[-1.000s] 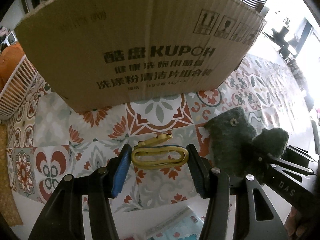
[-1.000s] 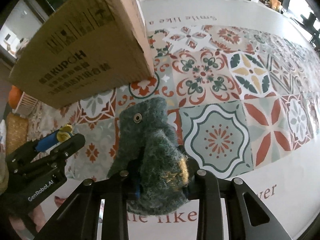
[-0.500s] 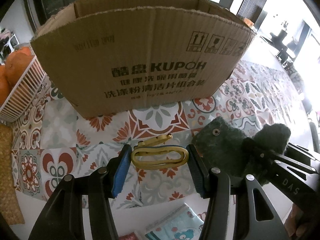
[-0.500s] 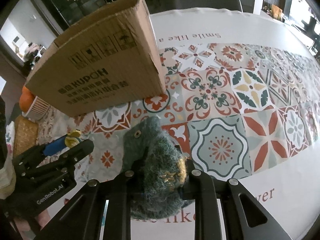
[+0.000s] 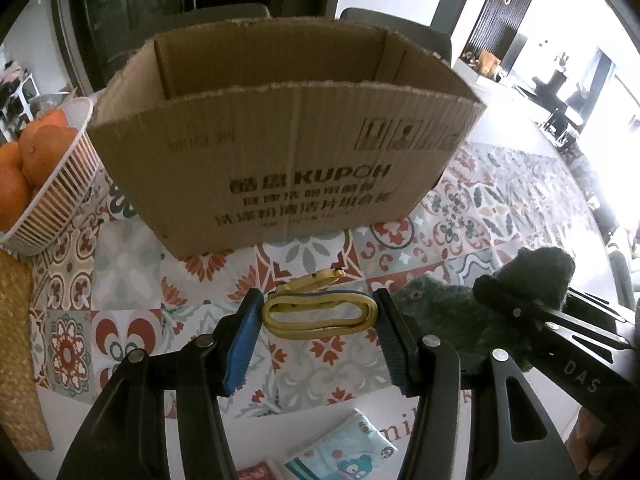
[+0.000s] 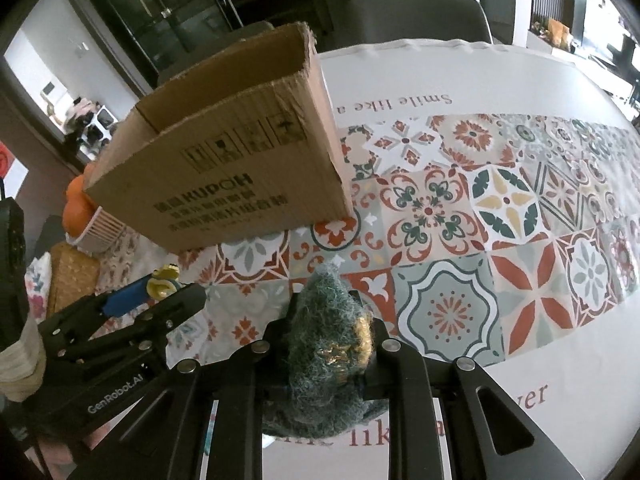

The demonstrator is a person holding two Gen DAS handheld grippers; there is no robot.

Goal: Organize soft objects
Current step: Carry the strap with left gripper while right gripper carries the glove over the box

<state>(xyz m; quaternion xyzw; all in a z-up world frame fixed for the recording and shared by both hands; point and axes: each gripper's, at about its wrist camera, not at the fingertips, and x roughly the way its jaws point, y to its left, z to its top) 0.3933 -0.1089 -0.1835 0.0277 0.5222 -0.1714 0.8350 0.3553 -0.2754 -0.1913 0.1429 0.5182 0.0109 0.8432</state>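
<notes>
My left gripper [image 5: 318,316] is shut on a folded yellow strap [image 5: 320,314] and holds it above the tiled tablecloth, in front of an open cardboard box [image 5: 288,160]. My right gripper [image 6: 326,344] is shut on a dark green felt pouch [image 6: 328,356] with a metal snap, lifted off the table. The pouch [image 5: 452,316] and the right gripper also show at the right of the left wrist view. The left gripper [image 6: 160,292] with the strap shows at the left of the right wrist view. The box [image 6: 224,176] stands beyond both grippers; as far as I can see inside, it holds nothing.
A white basket [image 5: 60,200] of oranges [image 5: 36,152] stands left of the box. A woven mat [image 5: 16,352] lies at the left edge. A printed packet [image 5: 344,448] lies near the table's front edge. Chairs stand behind the table.
Both grippers have risen with their loads; the box's open top and inside now show. The pouch hangs clear of the table.
</notes>
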